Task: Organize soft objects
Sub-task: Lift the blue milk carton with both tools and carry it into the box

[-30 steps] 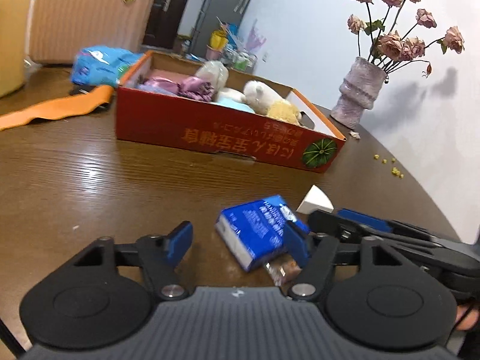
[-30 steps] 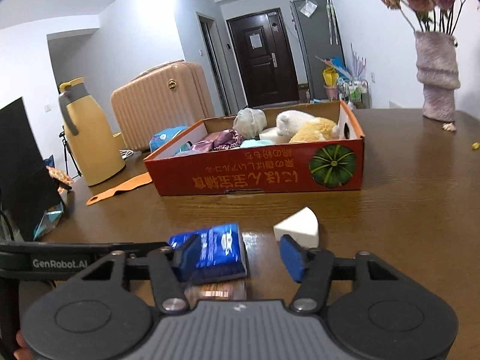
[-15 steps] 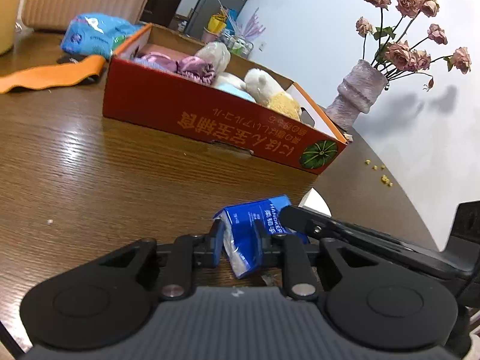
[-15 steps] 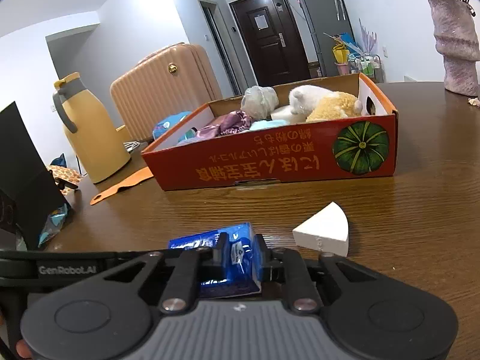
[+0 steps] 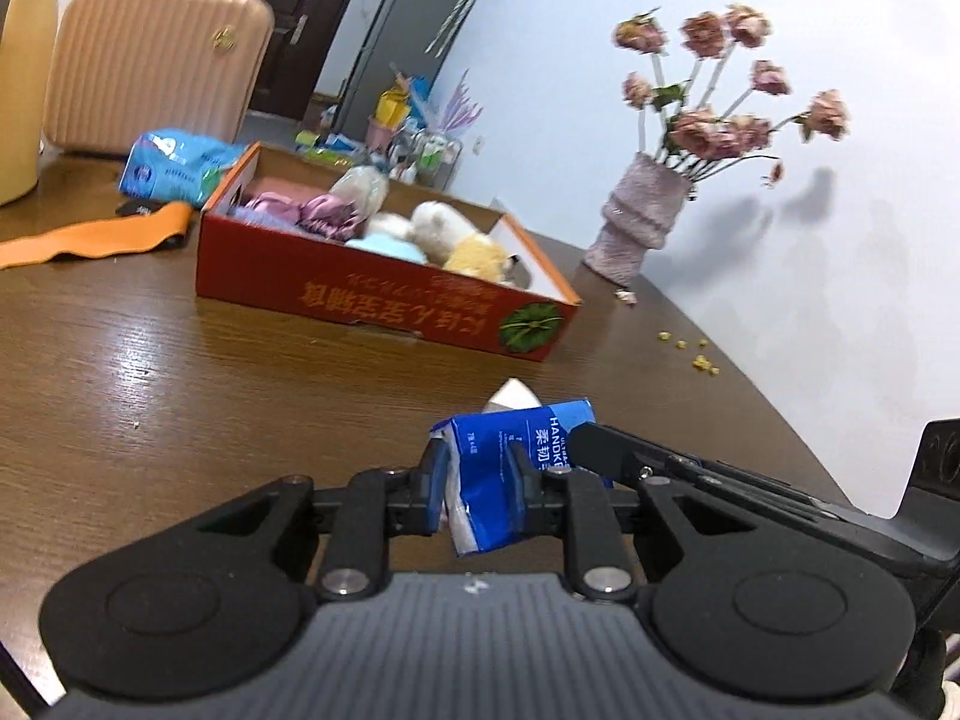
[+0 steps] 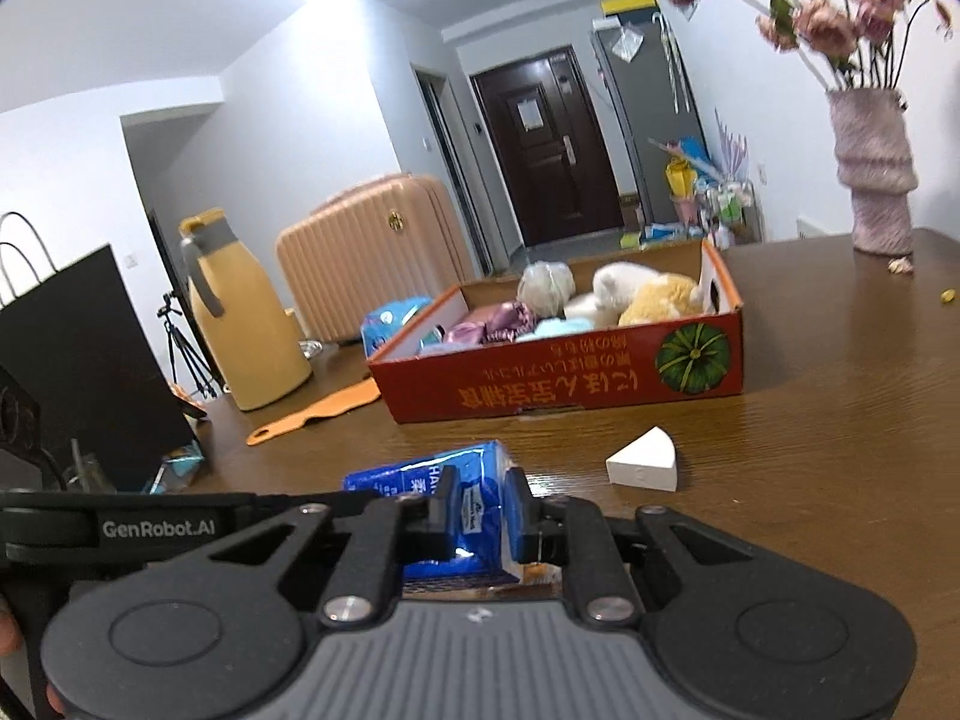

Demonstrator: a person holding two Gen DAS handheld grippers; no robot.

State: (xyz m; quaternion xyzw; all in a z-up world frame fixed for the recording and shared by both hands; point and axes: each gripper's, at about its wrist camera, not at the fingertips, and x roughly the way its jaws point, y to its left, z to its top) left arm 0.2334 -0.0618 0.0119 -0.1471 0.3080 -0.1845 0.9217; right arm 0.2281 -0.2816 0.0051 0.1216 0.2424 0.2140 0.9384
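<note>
Left wrist view: my left claw (image 5: 477, 480), wide a second ago, is now clamped on one end of the blue tissue pack (image 5: 510, 468), which has come up off the table (image 5: 150, 372).

Right wrist view: my right claw (image 6: 480, 519) has likewise closed on the other end. With both grips set, carrying it to the red box (image 6: 558, 384) looks next; the white wedge (image 6: 645, 465) remains out.

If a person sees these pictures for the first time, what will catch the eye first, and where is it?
First comes the blue tissue pack, low in the middle, gripped from both ends by the left gripper and the right gripper. Behind it on the brown table stands the red cardboard box filled with plush toys and cloths. A vase of dried roses stands at the right, by the wall.
</note>
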